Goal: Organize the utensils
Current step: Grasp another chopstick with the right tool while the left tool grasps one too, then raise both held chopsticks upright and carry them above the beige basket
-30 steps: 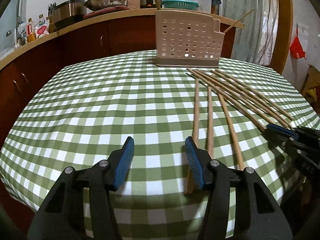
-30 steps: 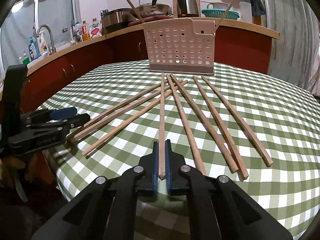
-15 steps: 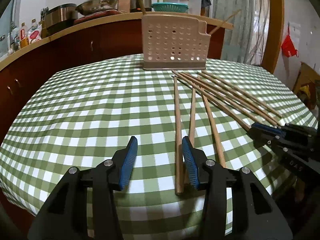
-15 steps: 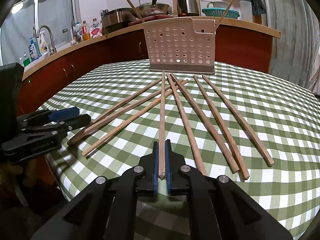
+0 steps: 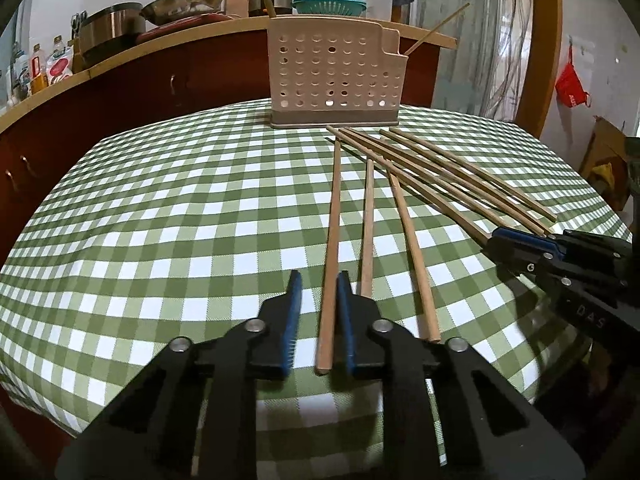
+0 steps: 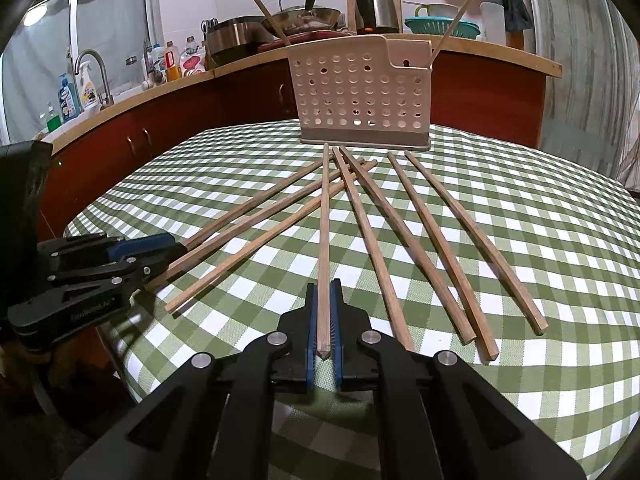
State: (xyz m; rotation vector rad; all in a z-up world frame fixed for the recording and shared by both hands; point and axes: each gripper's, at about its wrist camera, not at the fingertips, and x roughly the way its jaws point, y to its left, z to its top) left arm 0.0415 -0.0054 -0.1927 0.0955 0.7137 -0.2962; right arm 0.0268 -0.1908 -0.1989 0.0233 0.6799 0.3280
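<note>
Our right gripper point(image 6: 324, 296) is clamped on the near end of one chopstick point(image 6: 325, 236), which runs straight ahead from our pads toward the perforated utensil holder point(image 6: 362, 96) standing at the far side of the checkered tablecloth point(image 6: 540, 248). To its right four more chopsticks point(image 6: 436, 248) lie fanned on the cloth; to its left three more angle toward our left gripper point(image 6: 160, 246).

Our left gripper point(image 5: 318, 292) has its pads parted around the near end of the leftmost chopstick point(image 5: 331, 240); the right pad is close against the stick, the left pad stands apart from it. Two sticks point(image 5: 400, 236) lie just to its right. Two chopsticks already stand tilted in the holder.
</note>
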